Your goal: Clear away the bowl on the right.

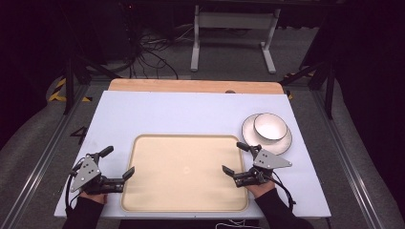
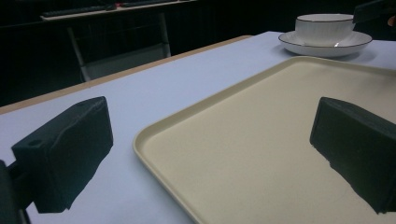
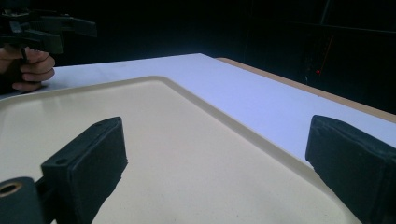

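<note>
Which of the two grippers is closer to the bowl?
The right gripper: the bowl on its plate sits just beyond it, while the left gripper is across the tray.

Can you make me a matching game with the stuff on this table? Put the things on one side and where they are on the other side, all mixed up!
Things:
1. bowl
2. tray
3. left gripper
4. right gripper

Places:
A. open, at the tray's left edge
B. flat in the middle of the white table, nothing on it
C. sitting on the plate, far right of the table
D. open, at the tray's right edge, near the plate

Pairs: 1-C, 2-B, 3-A, 4-D
</note>
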The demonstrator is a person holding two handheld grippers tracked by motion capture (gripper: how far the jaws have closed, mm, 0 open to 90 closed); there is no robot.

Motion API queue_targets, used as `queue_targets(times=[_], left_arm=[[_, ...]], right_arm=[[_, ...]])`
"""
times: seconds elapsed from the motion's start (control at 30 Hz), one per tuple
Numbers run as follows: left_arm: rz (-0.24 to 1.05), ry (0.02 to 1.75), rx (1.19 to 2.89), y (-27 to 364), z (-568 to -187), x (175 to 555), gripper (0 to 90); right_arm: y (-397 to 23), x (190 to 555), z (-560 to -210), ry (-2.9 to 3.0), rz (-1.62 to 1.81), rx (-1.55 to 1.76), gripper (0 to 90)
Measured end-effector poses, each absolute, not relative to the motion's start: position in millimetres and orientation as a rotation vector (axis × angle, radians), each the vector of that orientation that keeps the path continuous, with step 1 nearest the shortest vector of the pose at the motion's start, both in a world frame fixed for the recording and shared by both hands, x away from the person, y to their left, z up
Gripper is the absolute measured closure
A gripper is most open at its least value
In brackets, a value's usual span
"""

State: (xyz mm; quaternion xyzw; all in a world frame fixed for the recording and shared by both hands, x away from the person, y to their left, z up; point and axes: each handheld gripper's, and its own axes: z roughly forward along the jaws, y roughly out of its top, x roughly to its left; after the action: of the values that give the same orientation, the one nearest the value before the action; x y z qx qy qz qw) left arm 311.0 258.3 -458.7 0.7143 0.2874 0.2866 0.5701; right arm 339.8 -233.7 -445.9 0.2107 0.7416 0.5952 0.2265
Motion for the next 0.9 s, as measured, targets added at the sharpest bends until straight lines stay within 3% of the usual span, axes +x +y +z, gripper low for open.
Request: queue_targets(times=[0.57,0.9], left_arm=[[0.675,0.674,1.679,258,-459,311,0.2],[0.678,0.678,1.684,257,-459,311,0.1]], right_arm=[[-236,340,-443,2.031,1.672,0.602,5.6],[-236,341,-420,2.028,1.638,0.614,6.2]])
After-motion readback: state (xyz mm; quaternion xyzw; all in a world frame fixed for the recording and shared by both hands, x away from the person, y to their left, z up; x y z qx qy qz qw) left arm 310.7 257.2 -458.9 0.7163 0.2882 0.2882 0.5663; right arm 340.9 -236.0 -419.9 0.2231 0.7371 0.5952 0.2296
